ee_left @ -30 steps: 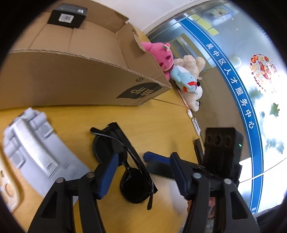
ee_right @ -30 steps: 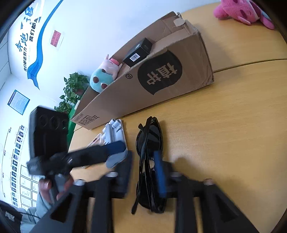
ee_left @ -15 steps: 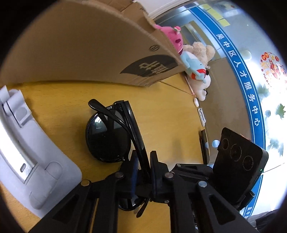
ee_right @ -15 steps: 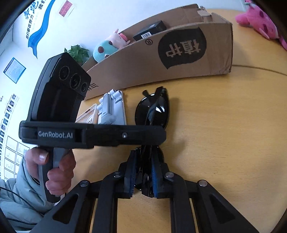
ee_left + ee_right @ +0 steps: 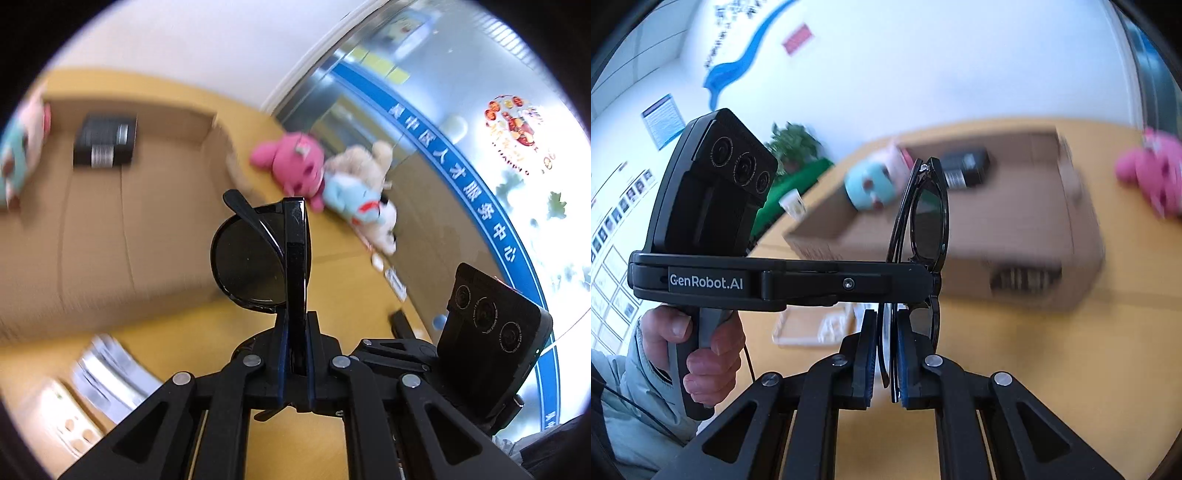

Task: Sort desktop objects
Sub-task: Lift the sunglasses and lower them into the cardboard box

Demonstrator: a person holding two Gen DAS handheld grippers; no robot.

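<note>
The cardboard box point(image 5: 110, 221) sits open on the far side of the desk point(image 5: 332, 295). Inside it, a teal and pink plush toy point(image 5: 18, 155) lies at the left end, with a small black box point(image 5: 105, 146) to its right. Nearer, the left claw point(image 5: 295, 354) and the right claw point(image 5: 886, 354) both pinch the folded sunglasses point(image 5: 266, 254), held upright above the desk. Further right, a pink plush point(image 5: 291, 162) rests on the desk beside the box.

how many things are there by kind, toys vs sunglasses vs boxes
plush toys: 4 (pink, beige, blue, teal-faced one in the box)
sunglasses: 1
cardboard box: 1
small black box: 1
total: 7
</note>
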